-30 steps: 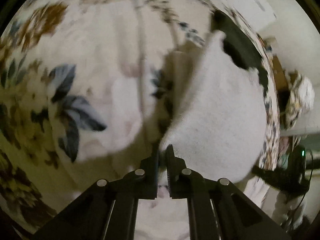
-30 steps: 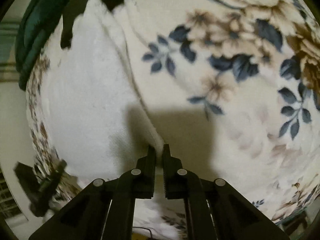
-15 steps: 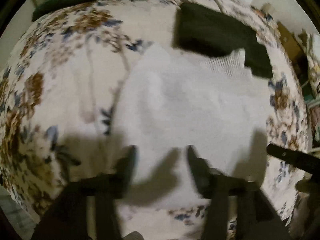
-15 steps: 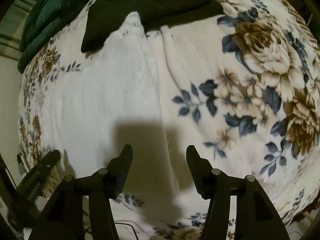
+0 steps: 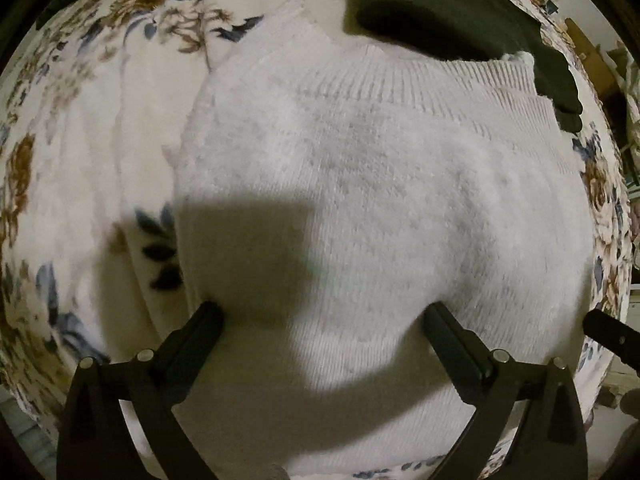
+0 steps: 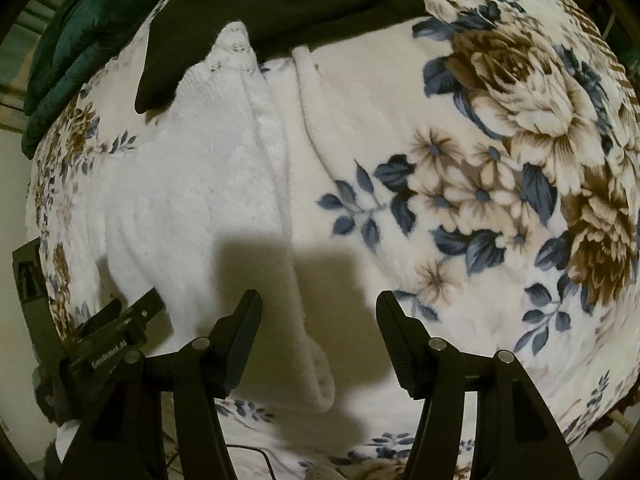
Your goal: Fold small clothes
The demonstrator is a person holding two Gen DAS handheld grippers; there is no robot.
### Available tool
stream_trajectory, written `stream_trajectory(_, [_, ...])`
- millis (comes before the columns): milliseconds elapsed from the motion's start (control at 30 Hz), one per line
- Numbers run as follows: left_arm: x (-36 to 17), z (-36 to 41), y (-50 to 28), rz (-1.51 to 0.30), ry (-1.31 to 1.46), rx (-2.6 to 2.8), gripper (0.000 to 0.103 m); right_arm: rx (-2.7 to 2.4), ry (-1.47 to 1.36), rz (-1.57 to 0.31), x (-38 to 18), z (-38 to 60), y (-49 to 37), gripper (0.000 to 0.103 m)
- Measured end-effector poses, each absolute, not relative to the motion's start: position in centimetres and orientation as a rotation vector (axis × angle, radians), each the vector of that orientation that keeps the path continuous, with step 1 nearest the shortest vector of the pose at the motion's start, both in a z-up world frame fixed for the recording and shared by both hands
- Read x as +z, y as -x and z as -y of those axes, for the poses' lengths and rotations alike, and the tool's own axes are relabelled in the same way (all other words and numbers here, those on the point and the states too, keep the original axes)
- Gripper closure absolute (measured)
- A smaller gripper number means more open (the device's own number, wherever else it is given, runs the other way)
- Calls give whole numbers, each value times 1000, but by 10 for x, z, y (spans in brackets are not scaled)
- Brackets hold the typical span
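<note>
Floral blanket [image 6: 500, 128], cream ground with brown roses and blue leaves, spread over the whole bed surface in both views.

White knit garment [image 5: 380, 208], folded and lying flat on the blanket; ribbed hem band along its far edge in the left wrist view; filling most of that view. Same garment in the right wrist view at left of centre [image 6: 192, 184], with a narrow rolled edge running down toward the near end.

Black cloth [image 5: 452, 12], flat on the blanket at the far side, its near edge touching or just overlapping the garment's ribbed band; seen again in the right wrist view [image 6: 288, 4], with a white corner of the garment standing up against it.

Dark green fabric [image 6: 76, 48], bunched at the far left edge of the bed.

Left gripper [image 5: 322, 316], pointing down over the near part of the garment; jaws opening, spread wide, nothing pinched, the knit surface showing between them; shadow cast on the garment.

Right gripper [image 6: 318, 300], above the garment's rolled edge and the bare blanket beside it; jaws parted about halfway, gripping nothing; the left gripper's body visible at lower left of this view.
</note>
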State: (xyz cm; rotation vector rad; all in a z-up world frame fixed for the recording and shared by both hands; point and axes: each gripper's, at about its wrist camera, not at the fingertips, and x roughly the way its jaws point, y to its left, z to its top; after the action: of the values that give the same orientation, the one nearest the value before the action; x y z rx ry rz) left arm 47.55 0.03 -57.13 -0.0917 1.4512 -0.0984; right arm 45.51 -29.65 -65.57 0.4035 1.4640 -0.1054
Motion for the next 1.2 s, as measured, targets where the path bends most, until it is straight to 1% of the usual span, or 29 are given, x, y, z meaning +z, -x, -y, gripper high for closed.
stream_trajectory(233, [-574, -12, -481, -1474, 155, -131, 0, -89, -398, -1453, -647, 297, -464, 41])
stream_trajectory(300, [-558, -29, -482, -1432, 166, -123, 2, -70, -416, -1433, -639, 300, -468, 41])
stream_trajectory(367, [-529, -38, -482, -1354, 166, -116, 5, -47, -434, -1408, -631, 303, -475, 41])
stream_trajectory(433, [-504, -45, -487, -1277, 166, -109, 5, -20, -453, -1379, -624, 307, -488, 41])
stream_trajectory(500, [-493, -48, -502, -1233, 178, -106, 5, -14, -473, -1362, -622, 311, -503, 41])
stream_trajectory(600, [-513, -53, -537, -1269, 184, -106, 5, 26, -524, -1357, -630, 314, -536, 41])
stream_trajectory(633, [-528, -56, -550, -1300, 183, -105, 8, 28, -529, -1363, -635, 313, -547, 41])
stream_trajectory(667, [-541, -53, -566, -1326, 170, -94, 18, 37, -530, -1370, -641, 311, -560, 41])
stream_trajectory(700, [-548, -50, -576, -1338, 159, -100, 24, 39, -522, -1378, -646, 309, -568, 41])
stream_trajectory(733, [-555, -49, -586, -1348, 142, -110, 26, 35, -507, -1387, -651, 307, -576, 41])
stream_trajectory(767, [-560, -46, -593, -1351, 126, -121, 33, 40, -500, -1396, -655, 304, -583, 41])
stream_trajectory(800, [-562, -44, -597, -1346, 115, -142, 54, 47, -494, -1403, -659, 302, -588, 41])
stream_trajectory(833, [-563, -40, -602, -1344, 102, -175, 69, 54, -480, -1409, -662, 298, -593, 46])
stream_trajectory(867, [-562, -38, -604, -1345, 100, -196, 92, 52, -458, -1413, -663, 295, -596, 69])
stream_trajectory(933, [-551, -39, -604, -1303, 105, -204, 94, 31, -430, -1413, -664, 290, -597, 95])
stream_trajectory(967, [-542, -43, -602, -1277, 113, -201, 94, 17, -422, -1401, -661, 290, -597, 97])
stream_trajectory(1067, [-520, -62, -597, -1218, 184, -194, 95, -9, -415, -1348, -645, 291, -593, 99])
stream_trajectory(1200, [-519, -83, -600, -1213, 282, -180, 95, -19, -438, -1263, -615, 303, -599, 99])
